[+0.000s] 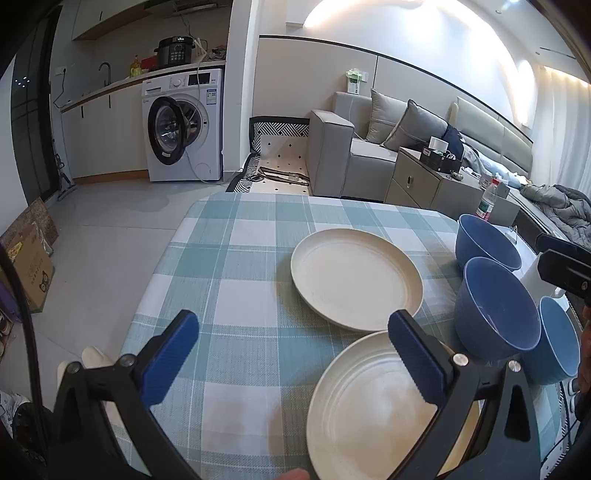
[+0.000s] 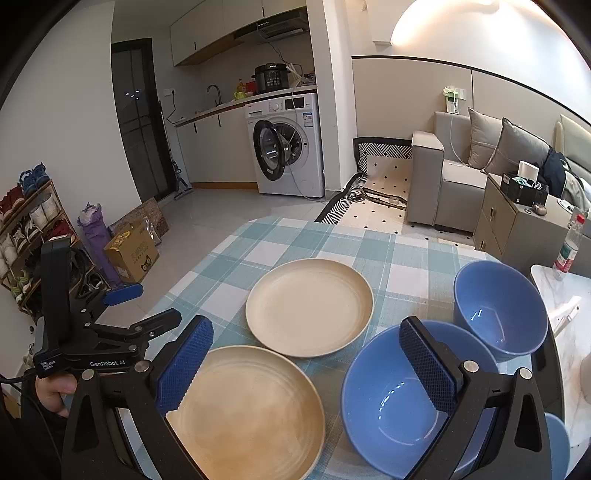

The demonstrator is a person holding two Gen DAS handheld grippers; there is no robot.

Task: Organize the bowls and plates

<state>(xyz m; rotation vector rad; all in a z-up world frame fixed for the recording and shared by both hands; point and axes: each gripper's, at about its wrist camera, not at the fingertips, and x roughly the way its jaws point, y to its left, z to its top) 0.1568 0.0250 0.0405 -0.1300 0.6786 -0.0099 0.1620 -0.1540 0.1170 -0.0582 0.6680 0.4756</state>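
Plates, two, cream, round, shallow-rimmed, lie face up on the checked teal-and-white tablecloth (image 2: 236, 258): near plate (image 2: 251, 410) just beside far plate (image 2: 310, 306), no long axis. Right of them, three glossy blue bowls, mouths up: far bowl (image 2: 498, 306), middle bowl (image 2: 399, 398), near bowl (image 1: 557, 339). Left gripper (image 1: 291, 354) and right gripper (image 2: 306, 369) both gape wide, empty, above the near table edge. Washing machine (image 2: 284, 147) and grey sofa (image 2: 450, 173) beyond.

Bright wall-lamp (image 1: 369, 14) glare, sharp focus, heavy fisheye bending, dark corners.
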